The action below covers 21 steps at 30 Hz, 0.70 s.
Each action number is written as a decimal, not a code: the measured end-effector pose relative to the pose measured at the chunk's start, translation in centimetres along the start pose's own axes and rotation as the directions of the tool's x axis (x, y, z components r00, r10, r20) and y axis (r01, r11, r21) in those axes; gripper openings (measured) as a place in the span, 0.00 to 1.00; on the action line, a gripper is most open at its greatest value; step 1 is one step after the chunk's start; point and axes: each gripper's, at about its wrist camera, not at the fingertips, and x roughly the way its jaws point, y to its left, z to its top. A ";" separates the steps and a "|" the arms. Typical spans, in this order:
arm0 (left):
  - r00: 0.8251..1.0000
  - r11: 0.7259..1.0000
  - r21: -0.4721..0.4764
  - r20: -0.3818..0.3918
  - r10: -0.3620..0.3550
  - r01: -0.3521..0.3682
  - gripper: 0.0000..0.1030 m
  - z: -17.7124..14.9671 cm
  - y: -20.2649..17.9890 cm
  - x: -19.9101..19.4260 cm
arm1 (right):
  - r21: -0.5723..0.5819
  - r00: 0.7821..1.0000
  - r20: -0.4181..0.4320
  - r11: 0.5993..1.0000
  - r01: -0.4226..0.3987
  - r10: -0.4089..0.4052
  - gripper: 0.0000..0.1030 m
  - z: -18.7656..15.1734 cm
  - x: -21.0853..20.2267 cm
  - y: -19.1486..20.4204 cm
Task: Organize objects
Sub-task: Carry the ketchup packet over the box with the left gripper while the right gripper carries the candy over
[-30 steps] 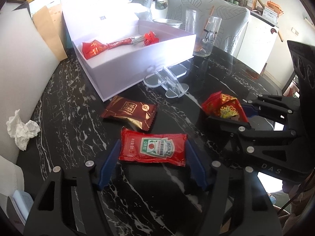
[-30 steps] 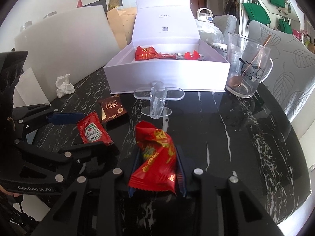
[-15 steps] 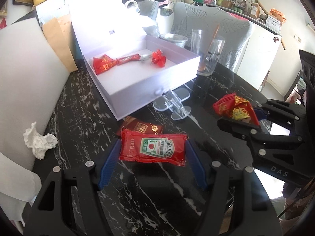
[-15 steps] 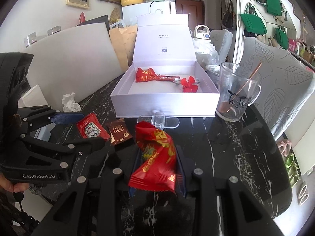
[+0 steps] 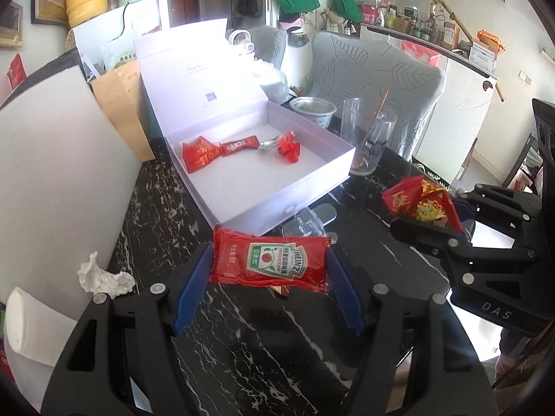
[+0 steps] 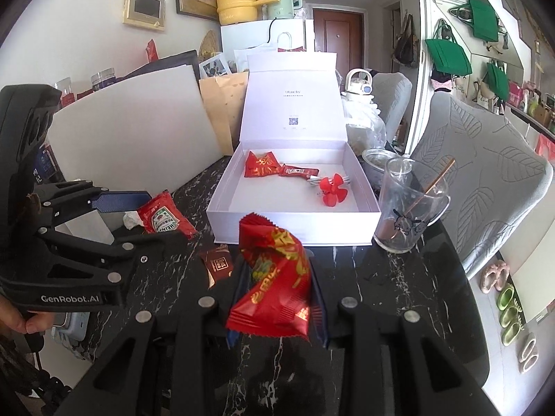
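Observation:
My left gripper (image 5: pixel 269 265) is shut on a red Heinz ketchup packet (image 5: pixel 270 260) and holds it above the black marble table, in front of the open white box (image 5: pixel 288 204). It also shows in the right wrist view (image 6: pixel 164 218). My right gripper (image 6: pixel 277 277) is shut on a red snack packet (image 6: pixel 274 277), lifted before the box (image 6: pixel 295 225); this packet shows in the left wrist view (image 5: pixel 421 201). Inside the box lie a red packet (image 6: pixel 260 166), a slim red sachet (image 6: pixel 298 172) and a red flower-shaped item (image 6: pixel 331 190). A brown packet (image 6: pixel 216 265) lies on the table.
A glass mug with a spoon (image 6: pixel 409 215) stands right of the box. A clear acrylic stand (image 5: pixel 308 223) sits before the box. A crumpled tissue (image 5: pixel 102 277) and a white board (image 5: pixel 52 180) are at the left. A grey chair (image 6: pixel 485 190) stands at the right.
Both grippers rose from the table with their packets and moved closer to the box. The brown packet stayed on the table.

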 end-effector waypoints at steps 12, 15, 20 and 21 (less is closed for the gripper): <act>1.000 1.000 0.008 0.024 -0.020 0.020 0.64 3.5 1.0 0.2 | -0.027 0.999 0.017 0.999 -0.028 0.029 0.32 3.2 1.0 -0.4; 0.999 1.000 0.018 0.021 -0.026 0.026 0.64 4.6 1.3 0.8 | -0.038 1.000 0.016 0.999 -0.021 0.022 0.32 4.1 1.8 -0.6; 0.999 0.999 0.029 0.015 -0.031 0.030 0.64 6.2 1.9 2.2 | -0.037 1.000 0.018 0.999 -0.008 0.008 0.32 5.5 3.1 -1.3; 0.999 0.999 0.032 0.012 -0.032 0.032 0.64 6.5 1.9 2.5 | -0.035 1.000 0.017 0.999 -0.006 0.006 0.32 5.8 3.4 -1.5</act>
